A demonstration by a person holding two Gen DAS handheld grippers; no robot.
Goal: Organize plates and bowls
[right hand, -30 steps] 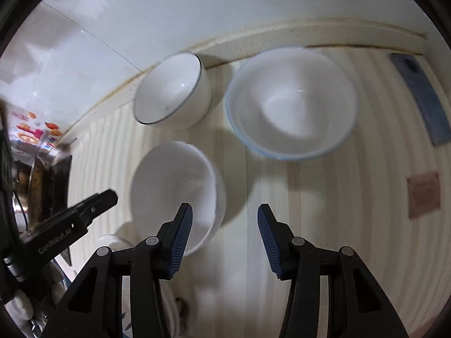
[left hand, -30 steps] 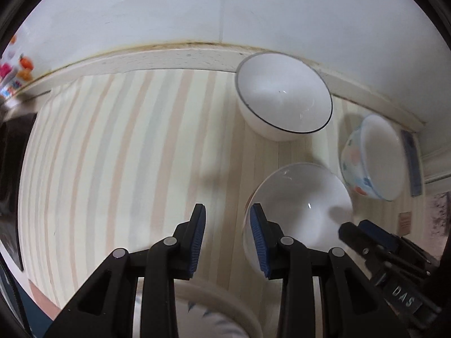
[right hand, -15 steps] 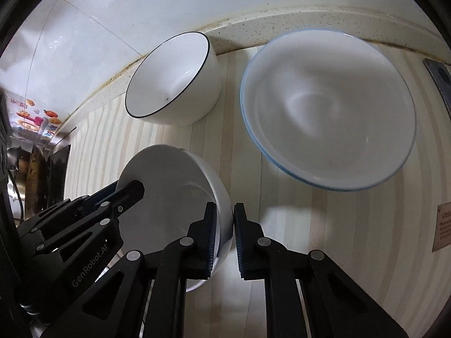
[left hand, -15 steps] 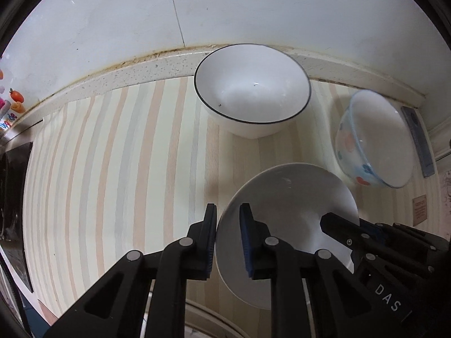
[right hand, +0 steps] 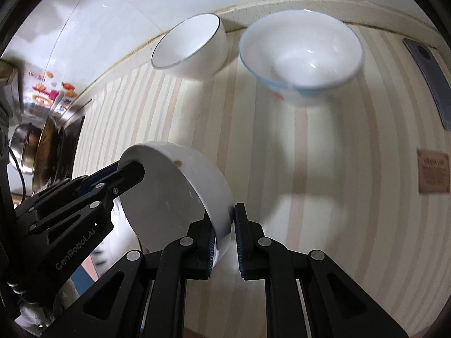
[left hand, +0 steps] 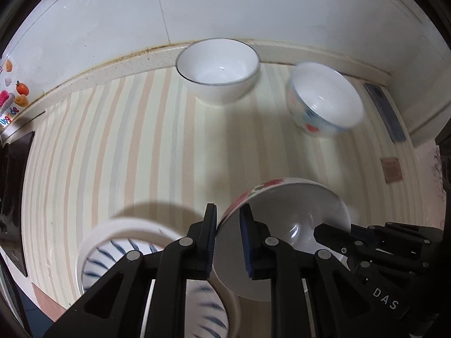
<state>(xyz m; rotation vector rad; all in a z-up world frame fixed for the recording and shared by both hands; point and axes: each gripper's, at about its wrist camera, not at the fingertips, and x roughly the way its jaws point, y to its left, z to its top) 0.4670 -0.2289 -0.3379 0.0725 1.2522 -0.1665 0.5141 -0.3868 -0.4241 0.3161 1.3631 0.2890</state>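
Striped counter (left hand: 135,152) meets white wall (left hand: 225,5) — tiled, apparently.

both tongs (left hand: 227,239) (right hand: 223,240) clamped tight

Striped counter (left hand: 118,146) — two bowls (left hand: 218,69) (left hand: 324,102)

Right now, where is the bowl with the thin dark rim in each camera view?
Left wrist: the dark-rimmed bowl sits top centre, against the back ledge, left of the patterned bowl.
Right wrist: it sits upper left of centre, appearing tilted, again left of the patterned bowl.
Shared landmark: the speckled back ledge under the white wall.
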